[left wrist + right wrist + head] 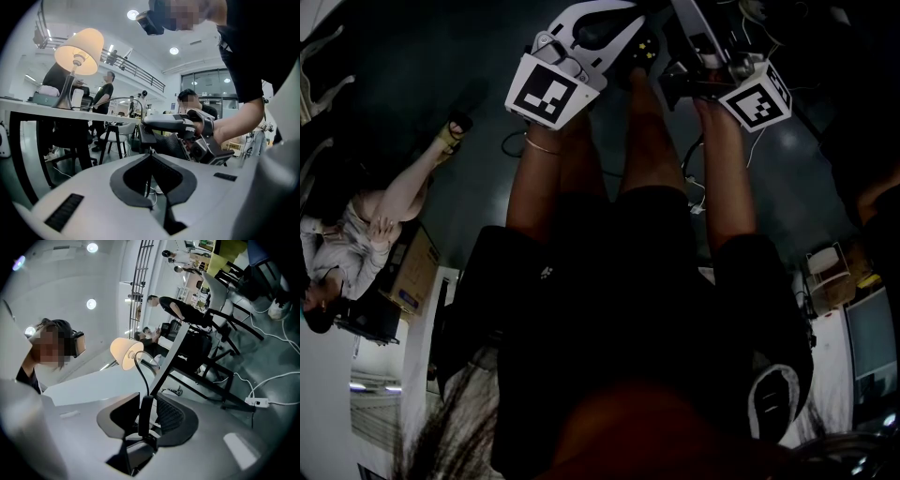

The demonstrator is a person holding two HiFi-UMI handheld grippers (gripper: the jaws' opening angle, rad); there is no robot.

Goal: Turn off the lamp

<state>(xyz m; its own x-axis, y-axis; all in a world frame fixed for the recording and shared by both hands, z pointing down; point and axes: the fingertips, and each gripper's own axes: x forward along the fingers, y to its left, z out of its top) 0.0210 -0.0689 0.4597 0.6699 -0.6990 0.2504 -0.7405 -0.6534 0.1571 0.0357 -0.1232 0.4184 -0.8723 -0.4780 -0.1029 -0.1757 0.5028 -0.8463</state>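
The lamp [79, 44] with a cream shade stands lit on a white table [28, 106]; it also shows lit in the right gripper view [125, 352]. Its thin black cord [140, 369] curves down to a black inline switch [144, 416]. The switch stands upright between the jaws of my right gripper [146, 399], which is shut on it. In the left gripper view the right gripper [143, 132] hangs just ahead with a hand around it. The cord [149, 180] runs on below through my left gripper [149, 157], whose tips meet on it.
The head view looks down my own legs, with both marker cubes [548, 94] [757, 101] at the top. A person [347, 234] sits at the left. People [105, 93] and a chair [117, 133] stand beyond the table. A power strip [255, 402] and cables lie on the floor.
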